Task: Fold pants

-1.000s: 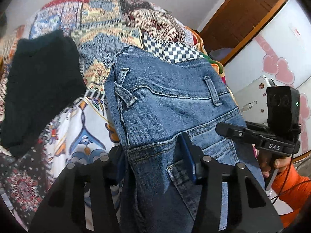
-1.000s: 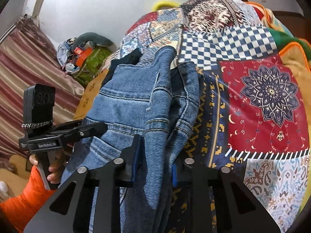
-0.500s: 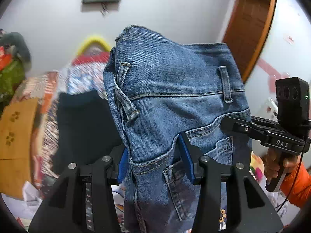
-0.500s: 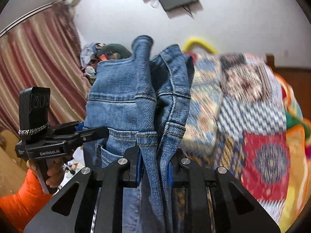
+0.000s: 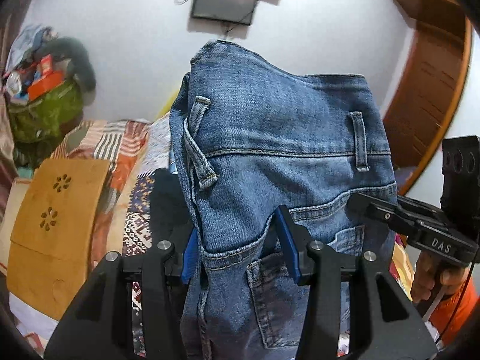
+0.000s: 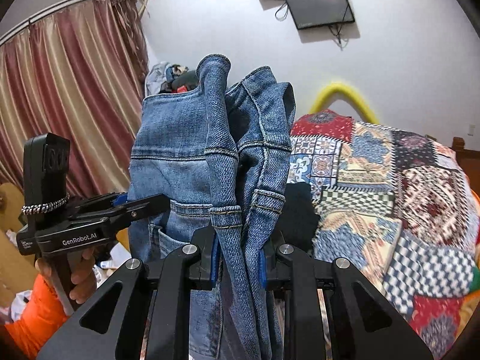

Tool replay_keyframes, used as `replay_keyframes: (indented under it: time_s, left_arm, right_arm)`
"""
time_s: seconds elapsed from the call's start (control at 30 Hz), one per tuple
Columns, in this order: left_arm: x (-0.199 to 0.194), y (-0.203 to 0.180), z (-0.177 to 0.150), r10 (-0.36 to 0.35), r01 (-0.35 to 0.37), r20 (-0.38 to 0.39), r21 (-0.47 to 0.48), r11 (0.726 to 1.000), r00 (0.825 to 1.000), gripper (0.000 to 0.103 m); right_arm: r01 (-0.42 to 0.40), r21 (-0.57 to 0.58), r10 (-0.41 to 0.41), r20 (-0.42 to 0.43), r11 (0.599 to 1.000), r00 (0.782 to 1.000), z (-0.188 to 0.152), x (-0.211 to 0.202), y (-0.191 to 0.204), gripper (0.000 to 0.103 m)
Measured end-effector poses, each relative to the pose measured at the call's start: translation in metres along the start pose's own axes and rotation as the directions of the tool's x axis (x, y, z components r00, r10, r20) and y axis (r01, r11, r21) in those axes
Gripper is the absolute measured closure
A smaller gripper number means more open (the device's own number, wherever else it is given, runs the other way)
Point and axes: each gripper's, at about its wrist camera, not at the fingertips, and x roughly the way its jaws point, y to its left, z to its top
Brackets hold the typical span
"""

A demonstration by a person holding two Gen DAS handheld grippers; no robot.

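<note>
Blue denim jeans (image 5: 279, 156) hang lifted in the air, waistband up, back pocket and belt loops facing the left wrist view. My left gripper (image 5: 240, 255) is shut on the jeans at the side seam near the pocket top. My right gripper (image 6: 238, 258) is shut on the bunched other edge of the jeans (image 6: 210, 150). The right gripper also shows at the right of the left wrist view (image 5: 375, 213), and the left gripper shows at the left of the right wrist view (image 6: 141, 204), both gripping the denim. The legs hang below, out of view.
A bed with a patchwork quilt (image 6: 390, 180) lies below and ahead. A dark folded garment (image 6: 297, 210) lies on it. A tan board (image 5: 57, 216) stands at the left. A clutter pile (image 5: 45, 90) sits by the wall, with curtains (image 6: 66, 105) at left and a wall screen (image 6: 321, 3).
Both grippers have risen and tilted up with the jeans. The views went from looking down at the quilt to facing the wall. The jeans went from near the bed into the air.
</note>
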Motion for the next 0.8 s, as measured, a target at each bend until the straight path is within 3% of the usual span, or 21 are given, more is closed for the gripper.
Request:
replay_keyframes:
  time_s: [0.23,0.4,0.47,0.53,0.6,0.67,0.8]
  left_arm:
    - [0.072,0.050,0.011,0.055,-0.058,-0.035,-0.093,0.994,0.998,0.056]
    - [0.140,0.085,0.006,0.054,-0.077,-0.135,-0.173,0.982,0.989,0.056]
    - [0.166,0.092,0.000,0.103,-0.131,-0.174,-0.158,0.979,0.979,0.060]
    - [0.192,0.099,-0.003,0.142,-0.180,-0.235,-0.147,0.973,0.962,0.075]
    - [0.211,0.101,-0.007,0.111,-0.162,-0.286,-0.163,0.973,0.952,0.076]
    - [0.220,0.097,-0.011,0.139,-0.185,-0.302,-0.129,0.974,0.943,0.076]
    - [0.206,0.076,-0.014,0.176,-0.201,-0.272,-0.065,0.977,0.946,0.076]
  right_arm:
    - [0.015,0.034,-0.012,-0.089,0.999,0.996,0.007,0.081,-0.025,0.086]
    - [0.050,0.075,-0.037,-0.159,0.996,0.987,0.004,0.134,-0.046,0.086]
    - [0.065,0.094,-0.045,-0.201,0.993,0.979,-0.001,0.159,-0.061,0.086]
    - [0.090,0.094,-0.066,-0.231,0.992,0.971,-0.003,0.173,-0.066,0.087]
    - [0.128,0.071,-0.104,-0.269,0.989,0.958,-0.006,0.187,-0.072,0.087]
    - [0.175,0.051,-0.149,-0.328,0.983,0.933,-0.013,0.200,-0.083,0.087]
    - [0.151,0.021,-0.135,-0.339,0.988,0.931,-0.019,0.189,-0.085,0.082]
